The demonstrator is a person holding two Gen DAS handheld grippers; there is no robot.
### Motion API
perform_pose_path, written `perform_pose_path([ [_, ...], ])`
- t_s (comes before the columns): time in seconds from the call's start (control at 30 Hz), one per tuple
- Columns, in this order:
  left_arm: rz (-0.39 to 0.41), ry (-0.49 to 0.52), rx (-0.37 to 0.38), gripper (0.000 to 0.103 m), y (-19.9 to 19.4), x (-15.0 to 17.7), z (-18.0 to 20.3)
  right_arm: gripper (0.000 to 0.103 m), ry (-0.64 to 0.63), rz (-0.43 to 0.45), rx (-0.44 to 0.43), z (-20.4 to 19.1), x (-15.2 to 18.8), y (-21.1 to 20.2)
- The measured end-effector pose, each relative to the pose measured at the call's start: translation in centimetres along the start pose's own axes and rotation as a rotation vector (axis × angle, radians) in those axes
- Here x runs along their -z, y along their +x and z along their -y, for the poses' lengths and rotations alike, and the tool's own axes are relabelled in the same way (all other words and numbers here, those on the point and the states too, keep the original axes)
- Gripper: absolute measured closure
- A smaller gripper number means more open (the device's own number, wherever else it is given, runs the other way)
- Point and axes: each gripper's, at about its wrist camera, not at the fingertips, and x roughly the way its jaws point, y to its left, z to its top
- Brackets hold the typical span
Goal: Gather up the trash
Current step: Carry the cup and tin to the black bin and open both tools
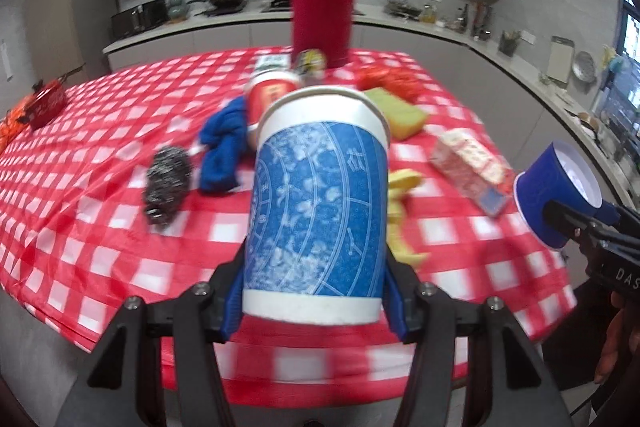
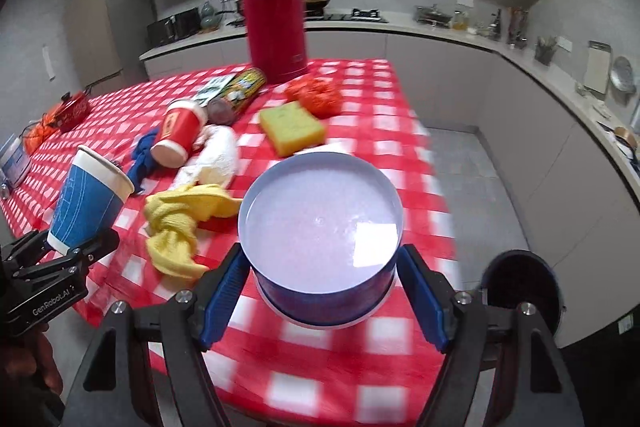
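My left gripper (image 1: 316,303) is shut on a blue-and-white paper cup (image 1: 320,203), held upright above the near edge of the table; the same cup shows in the right wrist view (image 2: 86,203). My right gripper (image 2: 320,291) is shut on a dark blue paper cup (image 2: 322,231) with a white inside, tilted mouth toward the camera; it also shows in the left wrist view (image 1: 556,195). A red paper cup (image 2: 180,133) lies on its side on the red-checked tablecloth (image 2: 360,155).
On the table lie a yellow cloth (image 2: 180,223), blue cloth (image 1: 222,151), white cloth (image 2: 216,155), steel scourer (image 1: 166,179), green-yellow sponge (image 2: 292,127), orange mesh (image 2: 316,95), patterned packet (image 1: 472,167) and tall red thermos (image 2: 274,3). A dark bin (image 2: 520,287) stands right of the table.
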Motion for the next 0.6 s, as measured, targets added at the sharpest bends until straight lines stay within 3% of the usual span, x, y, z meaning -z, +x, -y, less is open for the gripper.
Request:
perform_pose_path([
  [0.33,0.009,0.07,0.074,0.046,-0.9,0.2,10.0,0.026,0.058,0.033,0.065,9.9,1.9,-4.5],
  [0.6,0.0,0.14,0.156,0.046,-0.4,0.4,20.1,0.026,0.102,0.035,0.118,20.5,3.9,-6.9],
])
